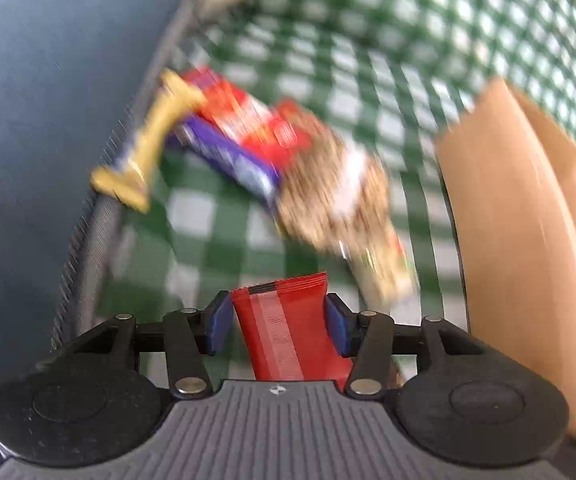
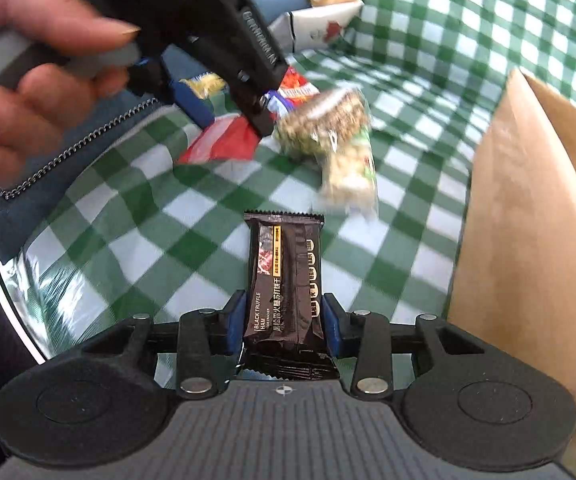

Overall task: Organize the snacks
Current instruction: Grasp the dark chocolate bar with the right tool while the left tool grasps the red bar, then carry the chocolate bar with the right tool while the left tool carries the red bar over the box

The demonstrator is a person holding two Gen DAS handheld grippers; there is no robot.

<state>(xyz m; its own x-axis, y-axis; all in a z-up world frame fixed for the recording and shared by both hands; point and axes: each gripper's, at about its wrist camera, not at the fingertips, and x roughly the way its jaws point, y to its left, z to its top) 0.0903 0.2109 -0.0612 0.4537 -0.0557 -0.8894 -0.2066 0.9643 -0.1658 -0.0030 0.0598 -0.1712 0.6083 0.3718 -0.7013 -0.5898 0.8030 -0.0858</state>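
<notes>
1. My left gripper [image 1: 279, 322] is clamped on a red snack packet [image 1: 284, 328]; both blue pads press its sides, and its crimped far end sticks out past the fingertips.
2. My right gripper [image 2: 284, 322] grips a black cracker packet [image 2: 286, 280] printed "BLACK TRUFFLE HAM", which points away from me over the green checked cloth [image 2: 427, 60].
3. In the right wrist view my left hand [image 2: 28, 80] and its gripper sit at the upper left, with the red packet hanging just above the cloth.
4. A loose pile of snacks lies far and left on the cloth: a yellow wrapper [image 1: 148, 148], a red packet [image 1: 248, 116] over a purple packet [image 1: 228, 156], and two clear nut bars [image 1: 335, 196]. They are blurred in the left wrist view.
5. A brown paper bag [image 2: 527, 240] stands on the right side of the cloth.
6. A blue zippered bag [image 1: 48, 120] lies along the left edge.
7. A white carton [image 2: 319, 20] lies at the far side, beyond the pile.
</notes>
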